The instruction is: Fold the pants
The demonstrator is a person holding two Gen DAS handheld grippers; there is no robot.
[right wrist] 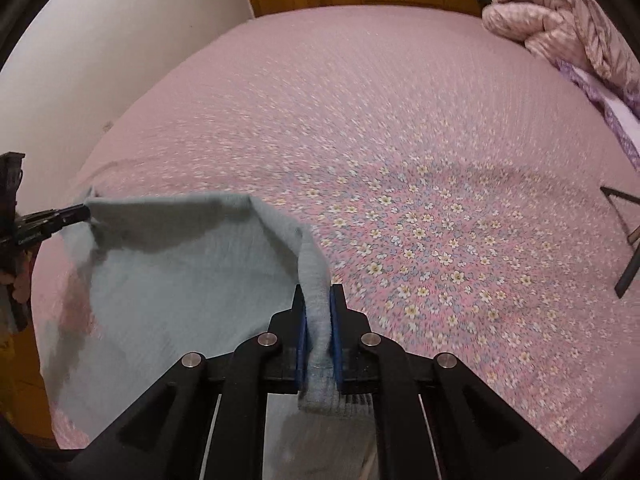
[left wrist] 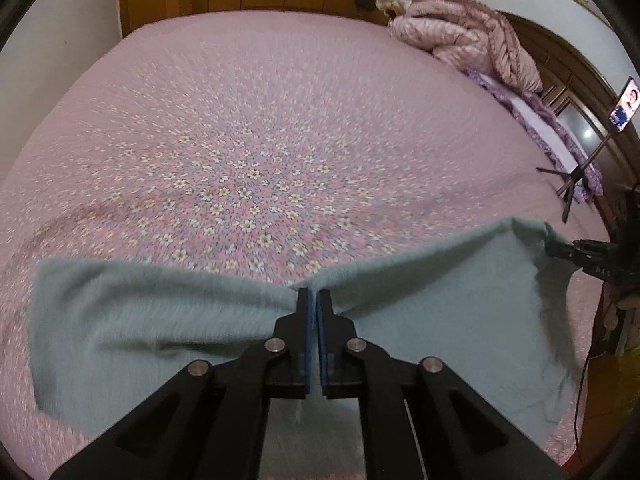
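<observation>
Both the left gripper and right gripper have jaws clamped on the soft, limp grey-green knitted pants, which sag between the 2 edge grips and look light.

Floral bedspread, pink quilt, tripod

Surface: a bed is covered with a pink floral sheet.
Far corner: a pink quilt is heaped there.
Near edge: pale green pants are partly laid.
</observation>
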